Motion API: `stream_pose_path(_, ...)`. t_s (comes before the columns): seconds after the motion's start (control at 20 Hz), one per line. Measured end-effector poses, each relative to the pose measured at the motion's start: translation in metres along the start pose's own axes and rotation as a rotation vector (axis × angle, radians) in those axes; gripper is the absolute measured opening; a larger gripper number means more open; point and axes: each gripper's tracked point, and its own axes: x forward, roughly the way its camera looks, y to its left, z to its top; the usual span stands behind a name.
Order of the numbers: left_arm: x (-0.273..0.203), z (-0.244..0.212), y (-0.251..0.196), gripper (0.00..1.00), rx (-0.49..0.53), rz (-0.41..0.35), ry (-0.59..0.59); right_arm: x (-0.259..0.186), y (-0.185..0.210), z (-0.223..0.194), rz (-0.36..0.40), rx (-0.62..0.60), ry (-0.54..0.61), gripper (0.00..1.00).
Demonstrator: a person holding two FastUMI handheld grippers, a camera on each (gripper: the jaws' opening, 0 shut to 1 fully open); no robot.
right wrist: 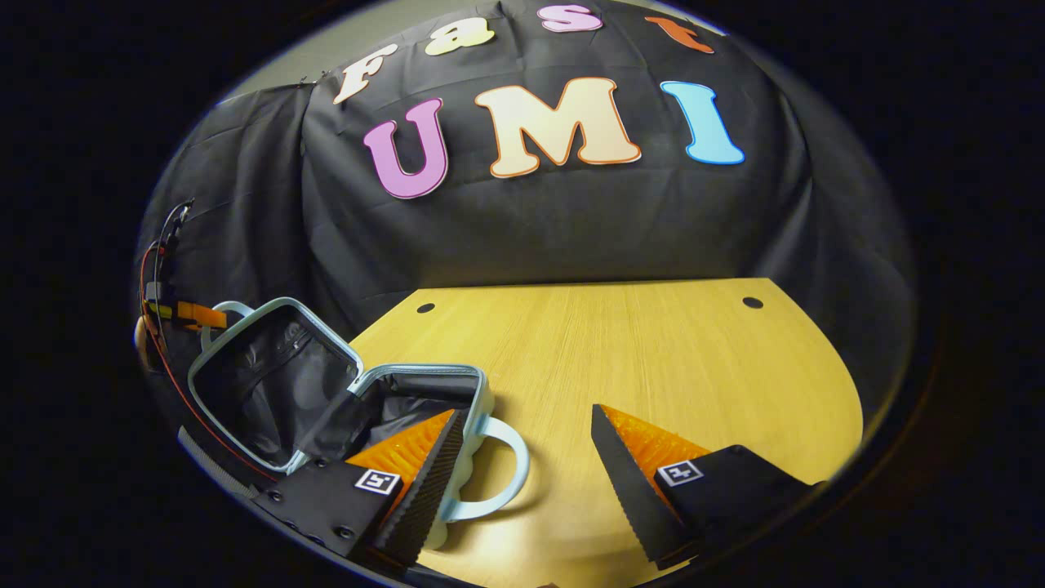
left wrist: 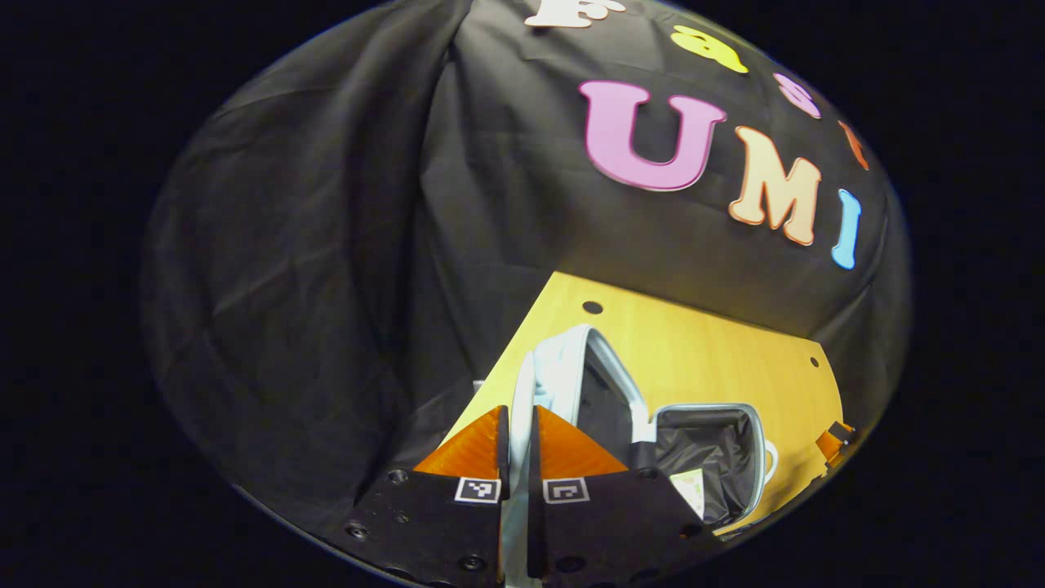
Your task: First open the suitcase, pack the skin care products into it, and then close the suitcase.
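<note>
The left hand-held gripper (left wrist: 516, 441) points up and forward from the 6 o'clock edge of the left gripper view, its two fingers nearly together and pinching the pale rim of the suitcase lid (left wrist: 563, 376), which stands raised on edge between them. Past the lid, toward 4 o'clock, the suitcase's open base (left wrist: 712, 457) lies on the yellow counter (left wrist: 702, 351) with its dark lining showing; a small pale item inside it is too blurred to name, and the near corner of the base is hidden behind the gripper body.

In the right gripper view the right hand-held gripper (right wrist: 522, 457) hangs low over the counter with its fingers spread wide and holding nothing. The suitcase (right wrist: 326, 392) sits at 8 o'clock, lid tilted up and back, its looped handle (right wrist: 502, 474) just beside the left-side finger, which covers part of the base. Behind the lid, at 9 o'clock, the other gripper is cut off by the picture's edge.
</note>
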Motion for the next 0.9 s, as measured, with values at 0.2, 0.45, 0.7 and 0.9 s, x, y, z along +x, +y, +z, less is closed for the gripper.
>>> stream_pose_path(0.2,-0.021,0.017,-0.056,0.05,0.044,-0.038,-0.044,-0.008,-0.033,0.02,-0.01,0.017,-0.037,0.98)
stream_pose_path(0.45,-0.037,0.029,-0.138,0.04,0.101,-0.145,-0.08,-0.018,-0.066,0.026,-0.016,0.035,-0.054,0.98)
stream_pose_path(0.7,-0.039,0.027,-0.21,0.05,0.136,-0.241,-0.069,-0.03,-0.096,0.027,-0.037,0.048,-0.054,0.98)
stream_pose_path(0.9,-0.045,0.002,-0.252,0.05,0.113,-0.336,-0.047,-0.039,-0.119,0.03,-0.062,0.055,-0.062,0.98)
